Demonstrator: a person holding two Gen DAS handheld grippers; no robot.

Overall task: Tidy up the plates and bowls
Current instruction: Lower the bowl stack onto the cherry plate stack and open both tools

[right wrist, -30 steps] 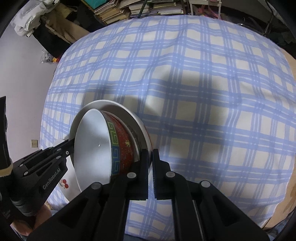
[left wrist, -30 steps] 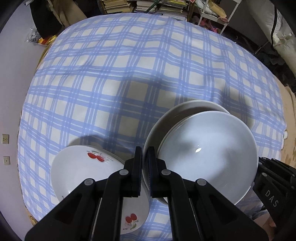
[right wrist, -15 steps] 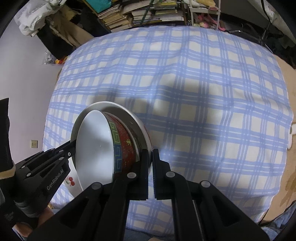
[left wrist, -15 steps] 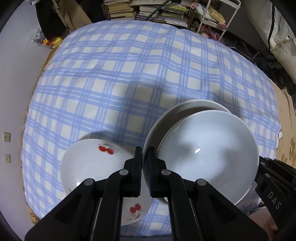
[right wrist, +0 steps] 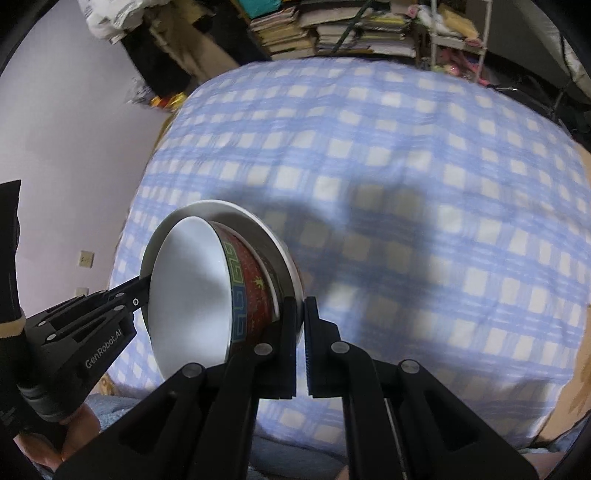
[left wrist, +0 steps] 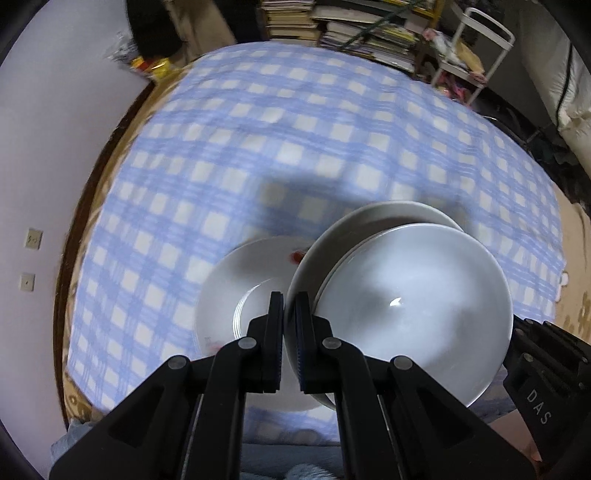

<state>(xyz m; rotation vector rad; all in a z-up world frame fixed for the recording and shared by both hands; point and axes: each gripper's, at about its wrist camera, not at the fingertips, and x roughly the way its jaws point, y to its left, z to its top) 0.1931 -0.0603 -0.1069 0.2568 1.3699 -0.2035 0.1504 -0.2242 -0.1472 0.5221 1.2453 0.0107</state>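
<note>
Both grippers pinch the rim of one white plate (left wrist: 351, 229) from opposite sides and hold it high above the table. A bowl, white inside (left wrist: 417, 306) and red patterned outside (right wrist: 255, 291), sits on that plate. My left gripper (left wrist: 290, 314) is shut on the plate's left rim. My right gripper (right wrist: 300, 317) is shut on the plate's (right wrist: 258, 229) right rim. A second white plate with cherry prints (left wrist: 240, 291) lies on the blue checked tablecloth (left wrist: 258, 147) below, partly hidden by the held plate and my left fingers.
The tablecloth (right wrist: 424, 184) covers the whole table. Stacks of books (left wrist: 351, 26) and a white wire rack (left wrist: 476, 55) stand beyond the far edge. A wall (left wrist: 44, 147) with outlets is at the left. The left gripper body (right wrist: 74, 343) shows in the right wrist view.
Both grippers have risen with the plate and bowl, so the table looks smaller and farther. The stack has shifted left over the cherry plate, which now lies directly under my left fingers.
</note>
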